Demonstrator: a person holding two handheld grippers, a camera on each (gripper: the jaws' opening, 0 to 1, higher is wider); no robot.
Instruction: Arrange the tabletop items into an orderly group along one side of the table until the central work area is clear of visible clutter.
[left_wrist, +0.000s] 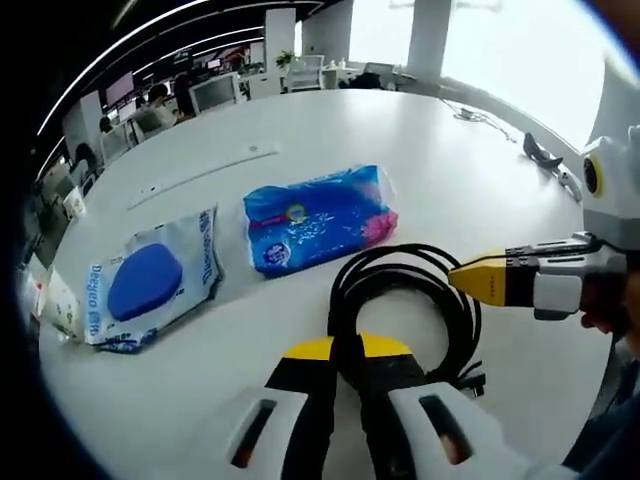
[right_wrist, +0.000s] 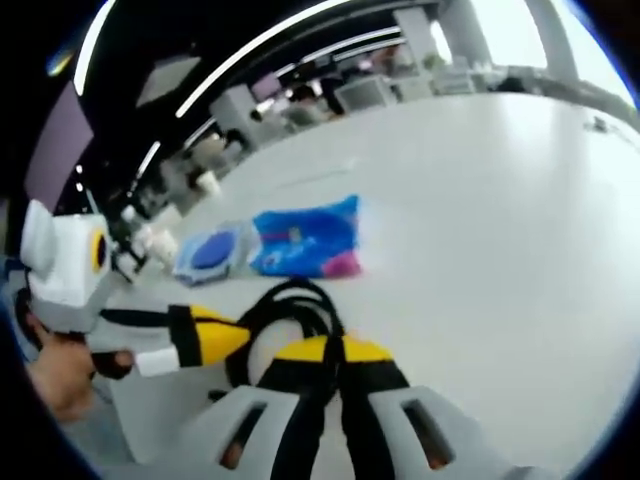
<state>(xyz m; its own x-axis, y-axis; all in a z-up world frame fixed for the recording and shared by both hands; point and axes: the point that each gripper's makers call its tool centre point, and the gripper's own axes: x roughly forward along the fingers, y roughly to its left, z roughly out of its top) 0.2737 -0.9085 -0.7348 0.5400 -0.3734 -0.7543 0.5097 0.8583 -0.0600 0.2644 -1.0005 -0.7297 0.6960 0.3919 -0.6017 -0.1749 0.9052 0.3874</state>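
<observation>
In the left gripper view, the left tool (left_wrist: 346, 352) sits low over the white round worktop (left_wrist: 420, 150), its yellow-tipped jaws pressed narrowly together on the near loop of a coiled black rubber cable (left_wrist: 400, 290). The right tool (left_wrist: 470, 277) enters from the right side, its yellow tips together, reaching to the far side of the same coil; whether it touches the cable I cannot tell. Beyond the coil, toward the worktop's middle, lies a blue plastic pack of tissues with a pink end (left_wrist: 318, 218), and just beside it, nearer the worktop's left edge, a clear plastic bag holding a blue oval pad (left_wrist: 155, 280).

In the right gripper view, the right tool (right_wrist: 330, 350) has its jaws closed, the coil just past its tips, with the left tool (right_wrist: 225, 342) alongside.
</observation>
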